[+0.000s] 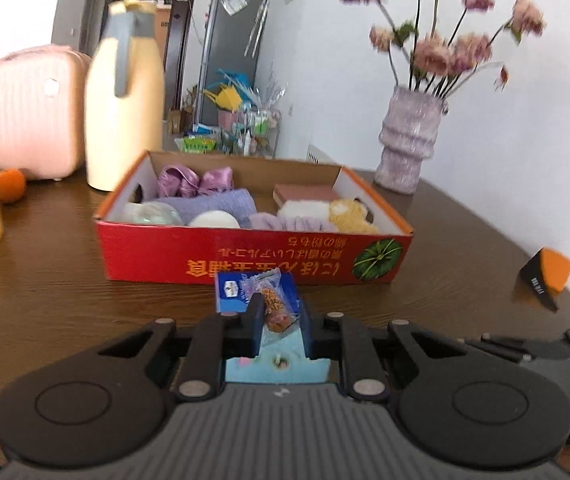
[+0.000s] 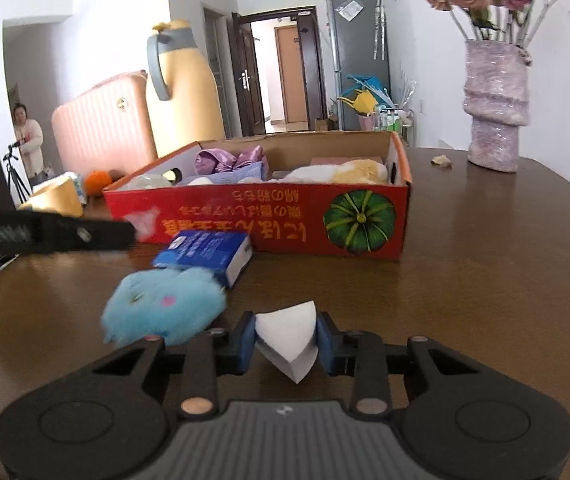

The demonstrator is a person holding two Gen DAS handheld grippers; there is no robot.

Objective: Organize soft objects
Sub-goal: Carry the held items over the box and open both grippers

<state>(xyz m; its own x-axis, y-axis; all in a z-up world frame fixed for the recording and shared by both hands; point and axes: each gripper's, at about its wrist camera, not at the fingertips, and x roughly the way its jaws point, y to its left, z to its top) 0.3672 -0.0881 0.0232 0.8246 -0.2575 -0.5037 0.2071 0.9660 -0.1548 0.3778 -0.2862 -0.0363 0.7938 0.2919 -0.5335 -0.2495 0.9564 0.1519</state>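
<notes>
Left hand-held gripper [image 1: 279,316] clamped on wrapped snack [image 1: 275,306] | right hand-held gripper [image 2: 287,342] gripping white sponge wedge [image 2: 287,338] | red cardboard box [image 1: 245,252] largely filled | blue plush [image 2: 163,306], tissue pack [image 2: 205,254] left on tabletop [image 2: 485,280]

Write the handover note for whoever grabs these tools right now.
Left tool: shut on a wrapped snack, above the table.
Right tool: shut on a white sponge.
Done: box already holds a towel and a yellow plush.
Left on the table: blue plush, blue pack, orange sponge.
</notes>
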